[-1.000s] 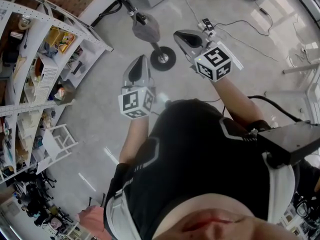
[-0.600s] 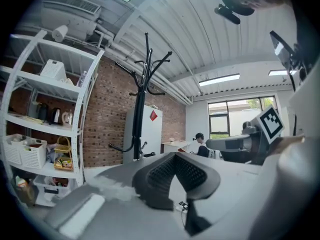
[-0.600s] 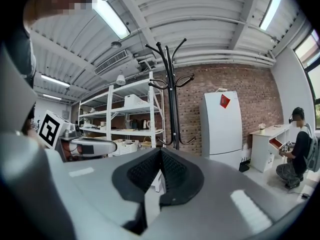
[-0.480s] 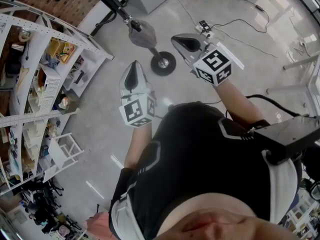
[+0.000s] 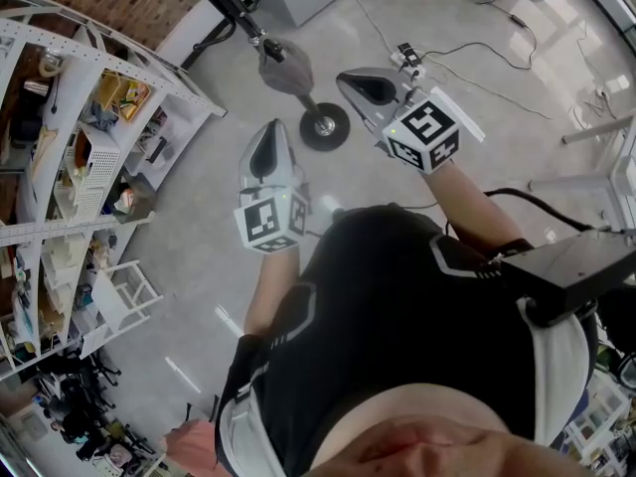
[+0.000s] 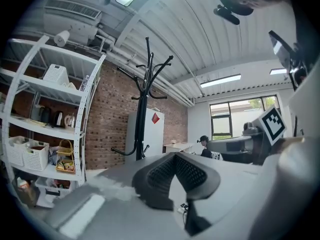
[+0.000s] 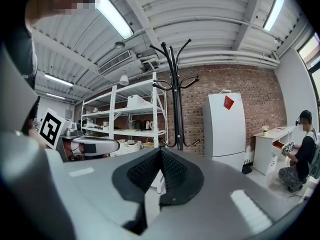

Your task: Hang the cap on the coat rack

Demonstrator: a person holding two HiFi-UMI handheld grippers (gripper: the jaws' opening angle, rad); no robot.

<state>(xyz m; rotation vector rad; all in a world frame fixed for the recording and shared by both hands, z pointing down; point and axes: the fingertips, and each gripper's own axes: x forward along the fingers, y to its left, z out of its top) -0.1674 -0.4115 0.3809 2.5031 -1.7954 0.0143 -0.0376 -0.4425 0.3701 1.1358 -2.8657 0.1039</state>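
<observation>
**Cap on rack, seat unconfirmed**

Both tools are empty. The left gripper (image 5: 268, 135) and right gripper (image 5: 358, 83) each have their jaws closed tip to tip with nothing between the pads. The grey cap (image 5: 284, 68) sits against the coat rack (image 5: 238, 6) pole, low down and just above the round base (image 5: 325, 125). Only the head view shows it, so I can't tell how well it's hooked.

Risks:
- A shallow seat could let it slide off to the floor (image 5: 199, 227).
- A gripper swinging forward could knock the pole and shake it loose.

The top hooks (image 7: 172, 49) are bare.
</observation>
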